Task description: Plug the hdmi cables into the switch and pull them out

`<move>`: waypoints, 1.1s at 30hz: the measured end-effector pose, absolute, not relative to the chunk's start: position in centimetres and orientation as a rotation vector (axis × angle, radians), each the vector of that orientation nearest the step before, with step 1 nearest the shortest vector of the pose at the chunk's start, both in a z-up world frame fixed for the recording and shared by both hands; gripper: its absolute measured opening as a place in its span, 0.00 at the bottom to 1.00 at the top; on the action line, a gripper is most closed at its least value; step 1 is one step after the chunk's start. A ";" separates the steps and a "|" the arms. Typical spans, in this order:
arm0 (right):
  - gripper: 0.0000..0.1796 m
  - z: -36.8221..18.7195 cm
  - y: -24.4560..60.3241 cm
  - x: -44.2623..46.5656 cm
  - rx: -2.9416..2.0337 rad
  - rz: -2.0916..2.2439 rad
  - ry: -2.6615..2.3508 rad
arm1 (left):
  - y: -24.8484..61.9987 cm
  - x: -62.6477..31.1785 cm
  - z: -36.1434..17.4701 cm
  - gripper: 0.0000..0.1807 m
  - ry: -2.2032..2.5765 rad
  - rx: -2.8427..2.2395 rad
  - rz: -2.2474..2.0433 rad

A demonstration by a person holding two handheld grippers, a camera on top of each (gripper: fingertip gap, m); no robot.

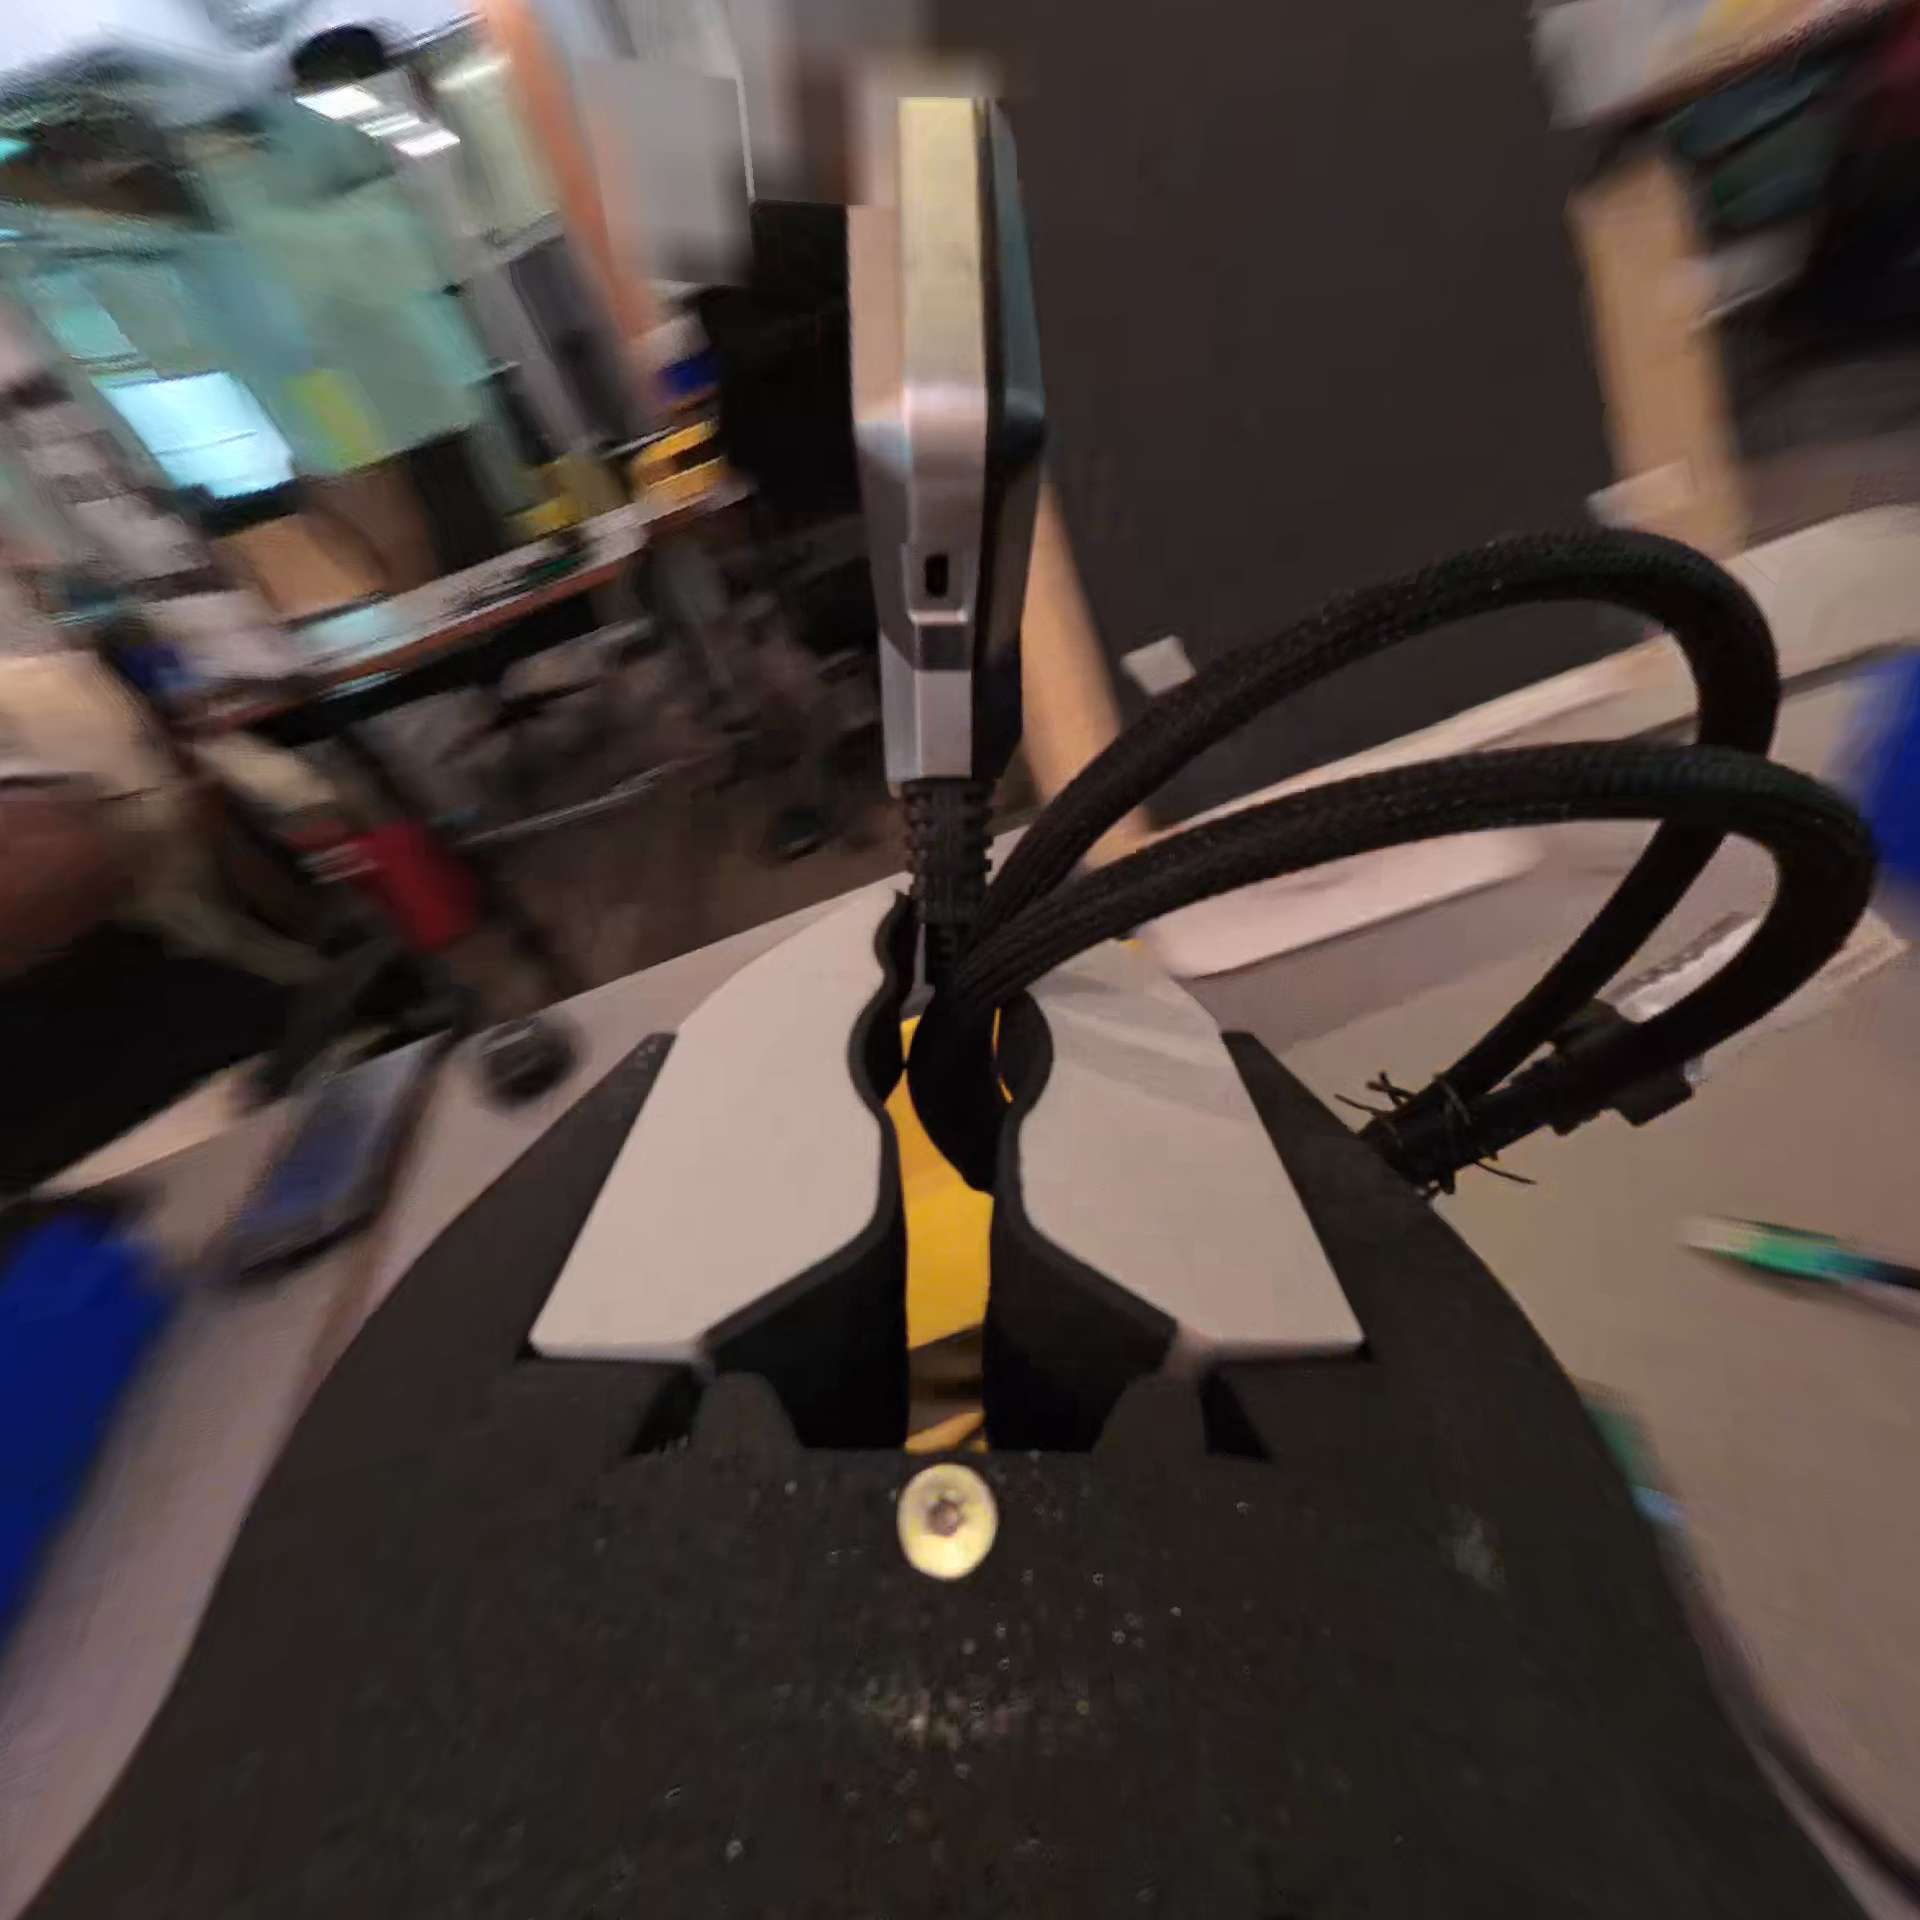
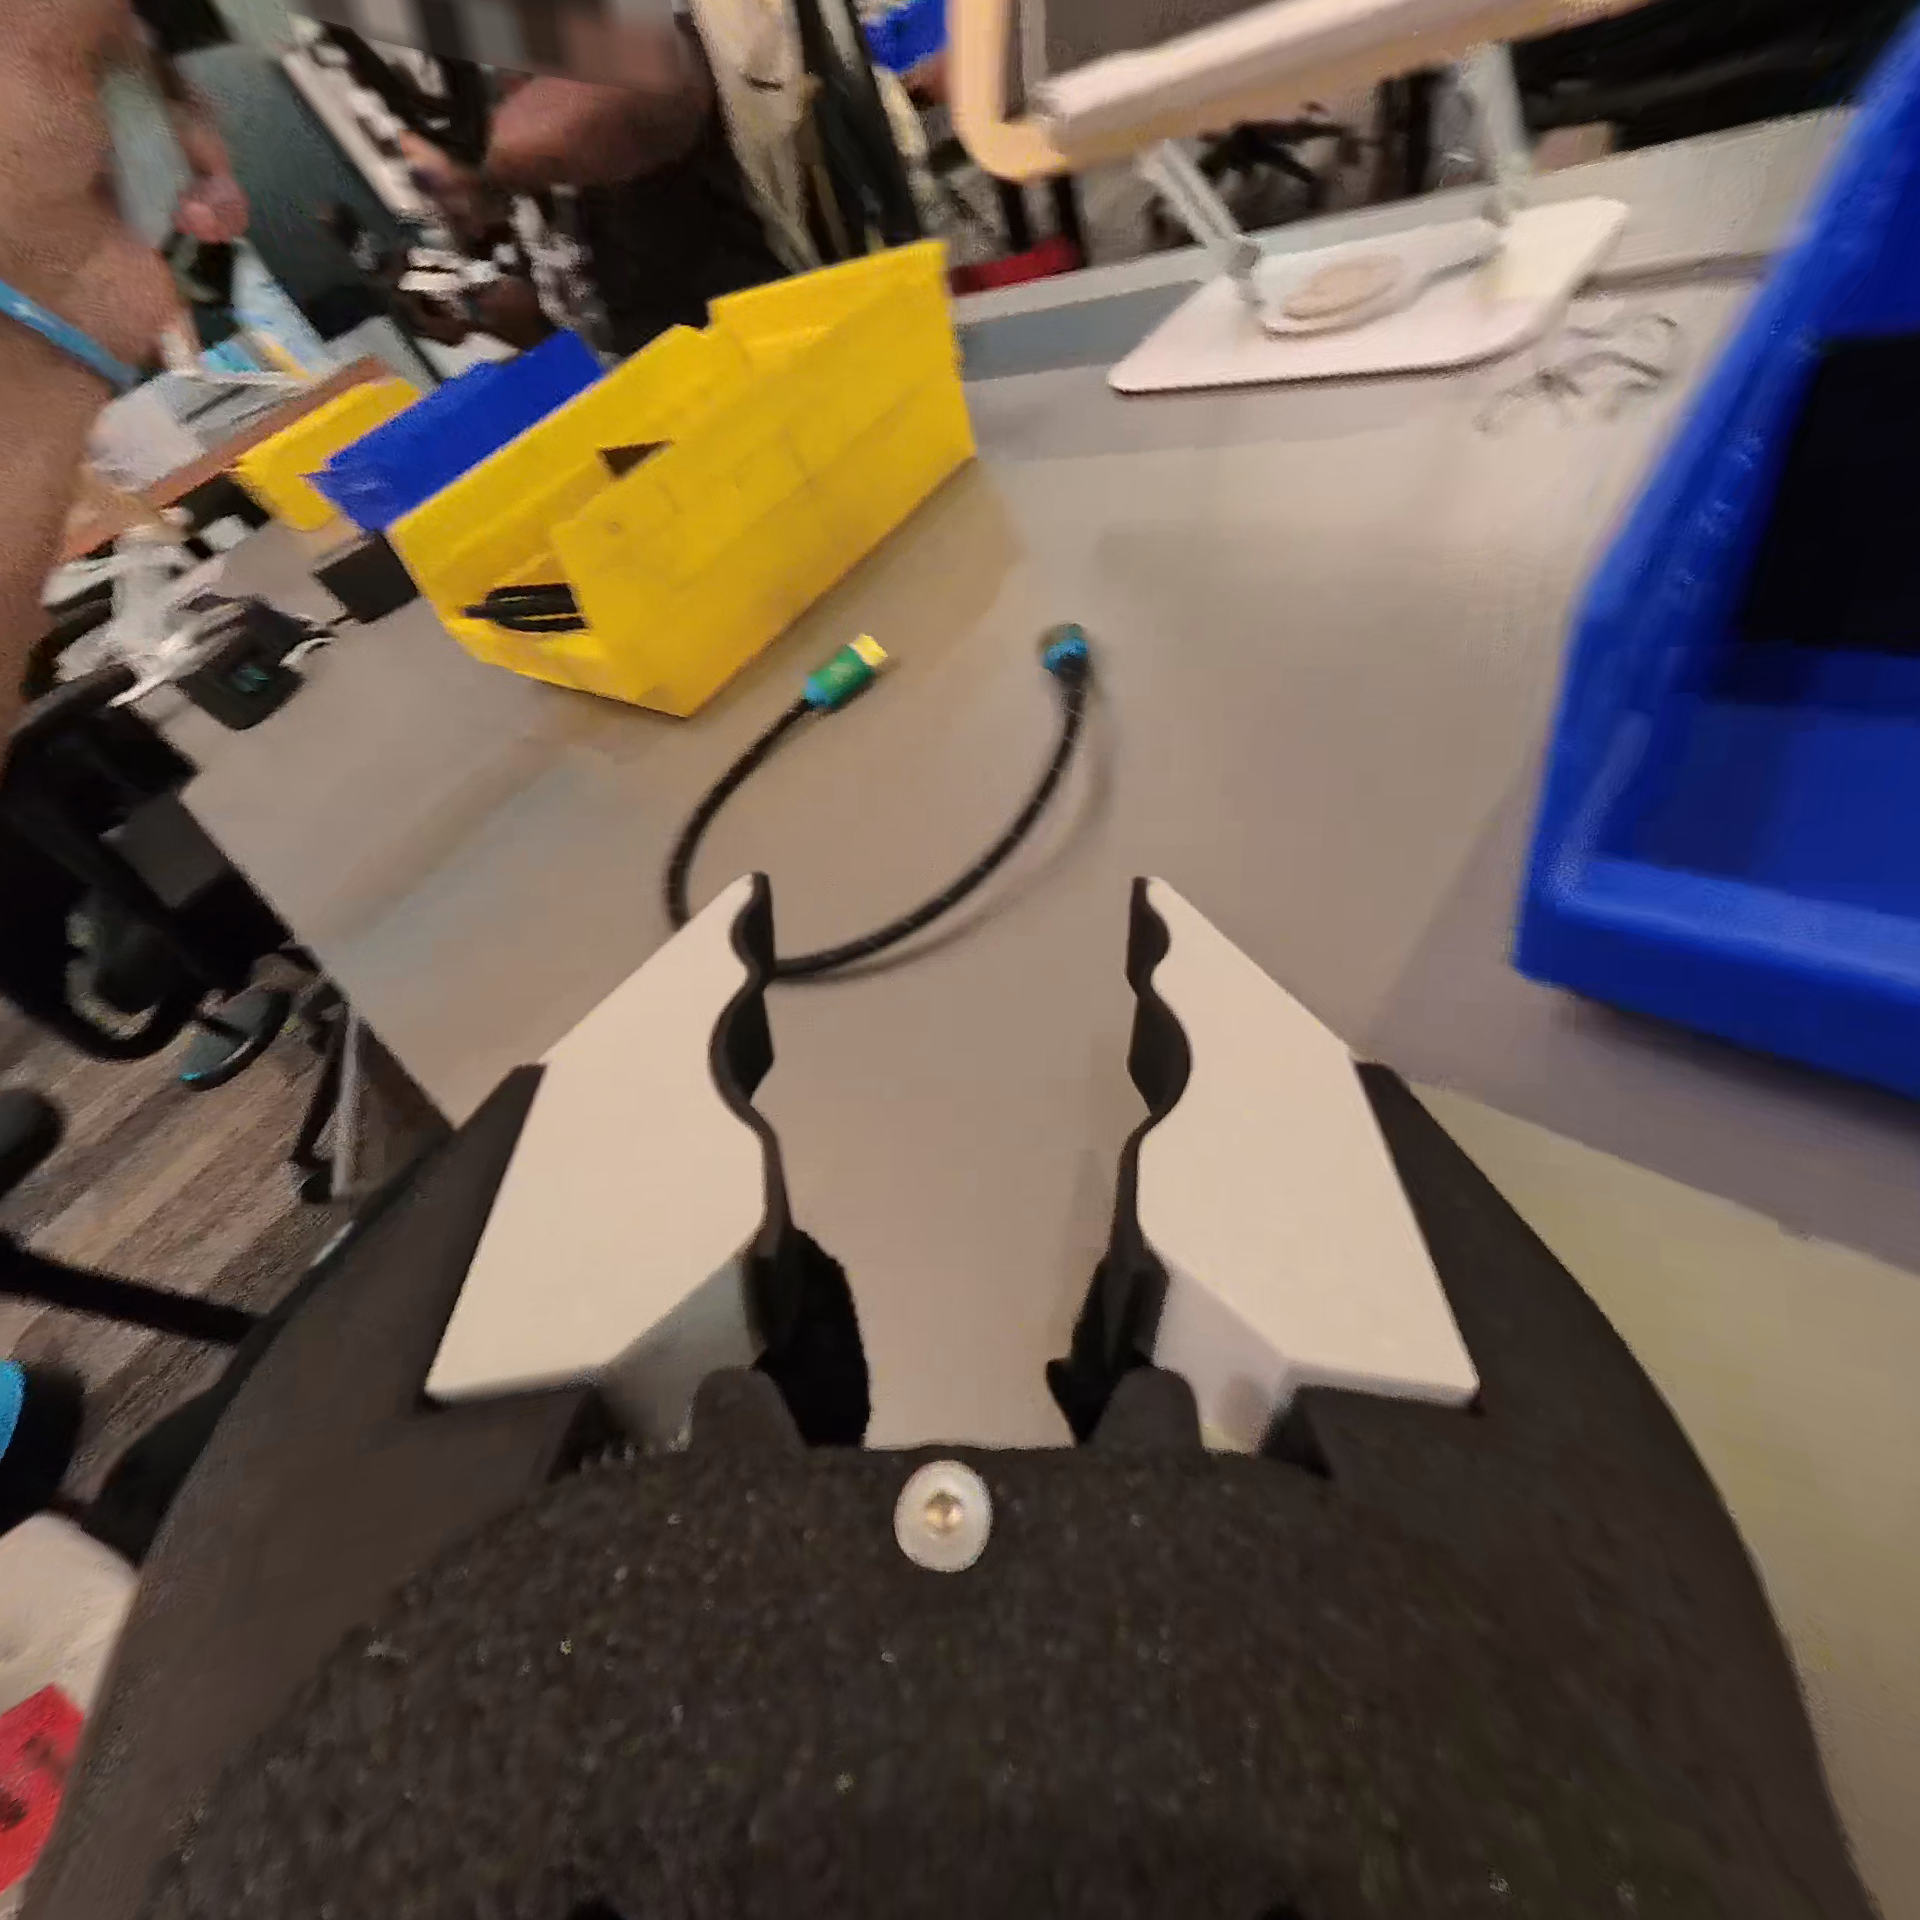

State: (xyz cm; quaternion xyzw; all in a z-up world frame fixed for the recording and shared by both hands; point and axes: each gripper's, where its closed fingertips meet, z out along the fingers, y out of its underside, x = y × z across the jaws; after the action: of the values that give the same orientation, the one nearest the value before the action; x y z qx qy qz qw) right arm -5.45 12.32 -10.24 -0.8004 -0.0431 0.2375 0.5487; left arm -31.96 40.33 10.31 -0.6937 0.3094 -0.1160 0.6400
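My left gripper (image 1: 940, 997) clamped on two braided cables (image 1: 1455, 790) under one switch (image 1: 951, 468), my right gripper (image 2: 951, 935) wide open, empty, one loose cable (image 2: 883, 821) mid-frame, two yellow bins (image 2: 727, 488) blurred upper left.

**Right gripper open above a loose cable**

We see our right gripper (image 2: 951, 935) held over a grey table (image 2: 1299, 644), its two pale fingers (image 2: 644, 1122) spread wide with nothing between them. Just beyond the fingertips a short black cable (image 2: 904, 914) lies curved on the table, one plug green and yellow (image 2: 847, 670), the other blue (image 2: 1065, 649). A yellow bin (image 2: 727, 488) sits behind the cable to the left, a blue bin (image 2: 1714, 727) at the right edge, and a white stand base (image 2: 1351, 322) farther back.
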 end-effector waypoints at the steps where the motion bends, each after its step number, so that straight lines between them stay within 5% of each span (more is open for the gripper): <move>1: 0.39 -9.3 12.3 -6.5 -1.871 0.600 -0.158 | 37.5 -30.0 10.8 0.07 0.753 -1.553 -0.447; 9: 0.40 0.5 10.8 -10.8 -1.516 0.944 -0.362 | 17.3 -20.2 6.0 0.07 1.256 -1.501 -1.631; 16: 0.31 4.0 10.9 -13.3 -1.366 1.015 -0.375 | 10.5 -16.2 0.6 0.07 1.391 -1.524 -1.989; 20: 0.16 3.3 11.6 -12.1 -1.277 1.068 -0.238 | 9.7 -15.2 -0.6 0.07 1.370 -1.475 -1.985; 28: 0.12 1.4 12.6 -11.8 -1.278 1.009 -0.199 | 11.4 -14.5 -4.4 0.09 1.368 -1.580 -1.716; 33: 0.11 2.0 13.4 -8.6 -1.278 0.614 -0.172 | 18.9 -17.4 -5.8 0.21 1.221 -1.707 -1.237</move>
State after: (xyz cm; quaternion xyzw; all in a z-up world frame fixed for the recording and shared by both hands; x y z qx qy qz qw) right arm -8.57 13.39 2.01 -0.5862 -0.0790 0.2815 0.7556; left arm -17.40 18.87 -5.80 -0.6576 0.4704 -0.4764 0.3454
